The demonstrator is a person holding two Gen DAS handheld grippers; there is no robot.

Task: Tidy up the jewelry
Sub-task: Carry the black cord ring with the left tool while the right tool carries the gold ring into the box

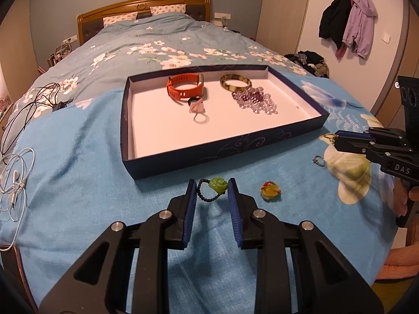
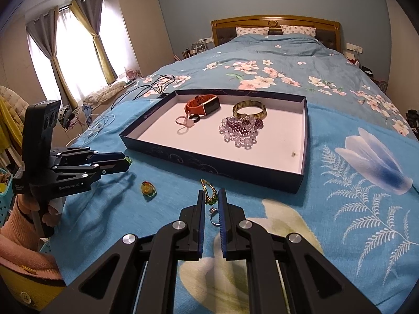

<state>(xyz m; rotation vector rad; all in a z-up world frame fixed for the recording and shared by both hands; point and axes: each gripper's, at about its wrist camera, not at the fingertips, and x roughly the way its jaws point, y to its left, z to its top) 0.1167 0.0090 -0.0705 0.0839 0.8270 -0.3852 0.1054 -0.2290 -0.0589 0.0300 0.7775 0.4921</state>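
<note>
- Blue pads line the left gripper [image 1: 212, 187], which stands wide, with one finger on each side of a green bead charm [image 1: 219, 185] on a dark cord; the pads are close to the charm, but I cannot tell if they touch it.
- The charm lies on the blue blanket [image 1: 78, 157], just in front of the near wall of the tray [image 1: 183, 162].
- To the right of it, near but apart, a yellow and red charm [image 1: 271, 190] lies on the blanket.
- The right gripper [image 2: 211, 193] is narrow, its fingers on both sides of a gold chain with green beads [image 2: 208, 189]; whether it already pinches the chain I cannot tell.
- A silver ring [image 2: 214, 216] lies on the blanket between the two fingers, nearer to the camera.
- Inside the tray, toward the far wall, there are an orange watch [image 1: 184, 86], a dark ring [image 1: 192, 101] beside a pink charm with a loop [image 1: 197, 110], a brown speckled bangle [image 1: 235, 81] and a heap of purple beads [image 1: 255, 100] just in front of the bangle.
- The near half of the tray floor is white and bare.
- White earphones [image 1: 15, 180] and black cables [image 1: 31, 104] lie on the bed [image 1: 157, 34] at the left side.
- Jackets [image 1: 348, 23] hang on wall hooks at the right.
</note>
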